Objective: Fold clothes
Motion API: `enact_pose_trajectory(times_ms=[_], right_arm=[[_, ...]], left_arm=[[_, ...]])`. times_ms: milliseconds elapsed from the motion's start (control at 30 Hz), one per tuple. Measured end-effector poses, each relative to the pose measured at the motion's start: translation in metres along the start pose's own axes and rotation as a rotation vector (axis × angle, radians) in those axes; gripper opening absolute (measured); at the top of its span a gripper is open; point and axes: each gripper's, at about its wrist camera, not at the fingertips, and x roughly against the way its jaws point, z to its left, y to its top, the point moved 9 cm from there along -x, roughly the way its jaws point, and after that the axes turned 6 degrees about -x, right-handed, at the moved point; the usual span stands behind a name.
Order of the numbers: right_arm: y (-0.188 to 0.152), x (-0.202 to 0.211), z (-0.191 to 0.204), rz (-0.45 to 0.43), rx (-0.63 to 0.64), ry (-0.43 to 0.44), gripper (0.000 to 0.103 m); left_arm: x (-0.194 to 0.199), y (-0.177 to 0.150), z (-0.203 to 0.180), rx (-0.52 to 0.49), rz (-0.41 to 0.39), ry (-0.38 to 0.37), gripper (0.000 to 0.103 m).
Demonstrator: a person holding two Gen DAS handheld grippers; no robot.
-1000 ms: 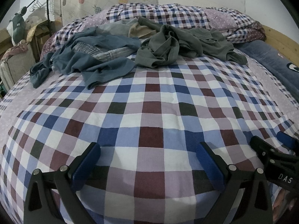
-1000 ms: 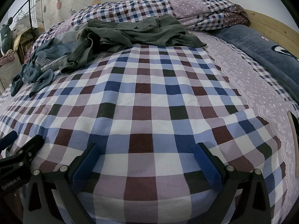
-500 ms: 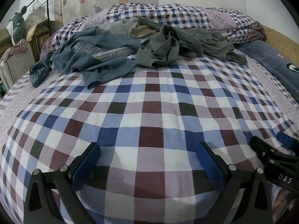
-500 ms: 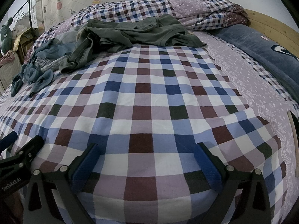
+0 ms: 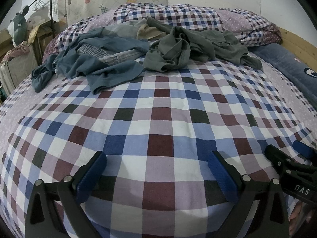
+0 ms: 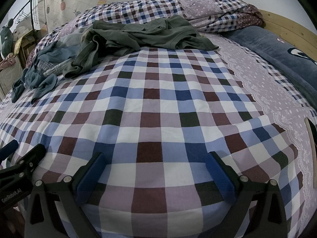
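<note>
Clothes heaped at far end of bed, both grippers wide open and empty at near edge.

Pile sits well apart from both tools, straight ahead across bare checked sheet [image 5: 158,119]: olive-green garment [image 5: 190,47] on the right half, blue-grey garment [image 5: 95,67] on the left half with one flap trailing toward the near side, striped piece [image 5: 111,56] and tan piece [image 5: 148,32] tucked between them. Heap runs left to right across the bed. Left gripper [image 5: 158,176] faces the blue-grey garment more squarely; right gripper [image 6: 156,176] lines up nearer the olive one [image 6: 138,35], my judgement. Jaws of both spread, nothing between them. Hard to make out: how many garments there are, where collars or sleeves lie, what is buried underneath. Checked duvet [image 5: 178,13] bunched behind the pile.
</note>
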Motion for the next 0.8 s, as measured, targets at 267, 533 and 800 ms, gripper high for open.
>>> enact_pose_trajectory(times_ms=[267, 533, 800], right_arm=[[0.0006, 0.0012, -0.0005, 0.000, -0.007, 0.007, 0.103], [0.0000, 0.0012, -0.0004, -0.002, -0.008, 0.008, 0.103], [0.0003, 0.0008, 0.0000, -0.001, -0.008, 0.007, 0.103]], left_arm=[[0.0002, -0.0002, 0.0021, 0.007, -0.005, -0.010, 0.103], [0.0002, 0.0001, 0.0012, 0.010, -0.006, -0.014, 0.103], [0.0003, 0.0002, 0.0012, 0.012, -0.004, -0.016, 0.103]])
